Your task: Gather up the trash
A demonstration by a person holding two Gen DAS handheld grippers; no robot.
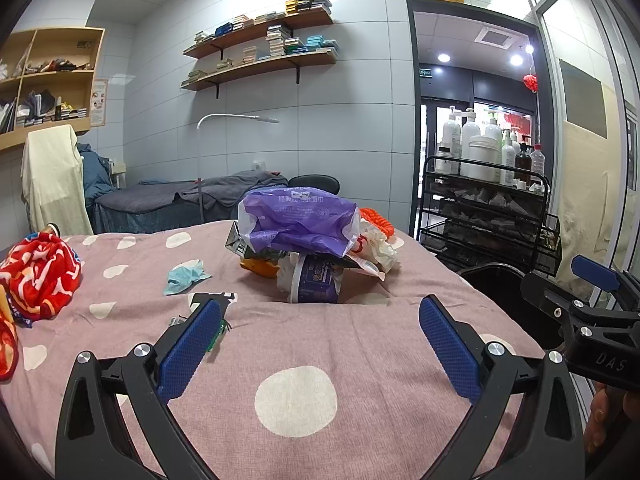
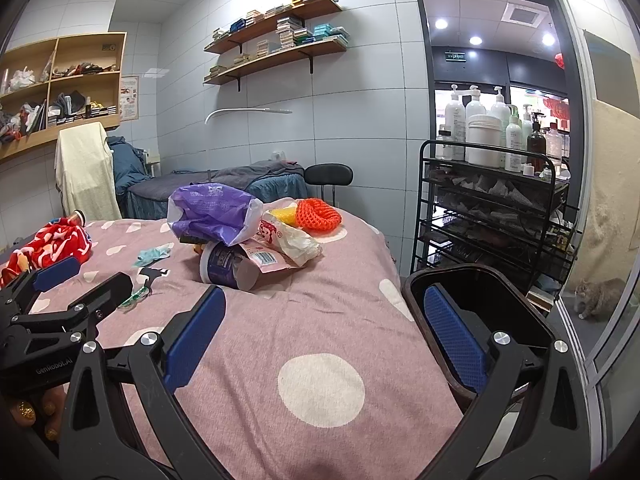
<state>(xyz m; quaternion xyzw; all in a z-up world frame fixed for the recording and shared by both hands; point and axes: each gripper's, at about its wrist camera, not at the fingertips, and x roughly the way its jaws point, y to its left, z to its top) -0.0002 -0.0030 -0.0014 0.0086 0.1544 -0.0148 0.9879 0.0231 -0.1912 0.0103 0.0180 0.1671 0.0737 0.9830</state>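
I've got both grippers over the bed [image 1: 304, 360], a pink cover with white dots, and neither one is holding anything. My left gripper [image 1: 320, 320] has its blue pads spread wide with only bare cover between them; my right gripper [image 2: 324, 312] is just as wide open, its left pad over the cover and its right pad in front of the bin [image 2: 480, 280]. That bin is dark and sits right against the bed's right edge. The trash is piled ahead of me, well apart from both grippers: a purple bag [image 1: 296, 220] lies on top, resting on a tipped cup [image 1: 316, 280] with a purple label, lying on its side with its mouth toward the right camera. Beside the cup there's a pink wrapper [image 2: 264, 254] with a barcode and a crumpled white bag [image 2: 298, 242], and behind those an orange net [image 2: 320, 214] near the far edge. To the left of the pile I see a blue mask [image 1: 186, 276] flat on the cover, and closer to my left pad a small green scrap [image 1: 216, 334], partly hidden behind that pad. A red cloth [image 1: 38, 276] is bunched at the far left. Off the bed on the right stands a black cart [image 2: 492, 208] loaded with white bottles, and a cat [image 2: 600, 296] sits on the floor behind the glass.
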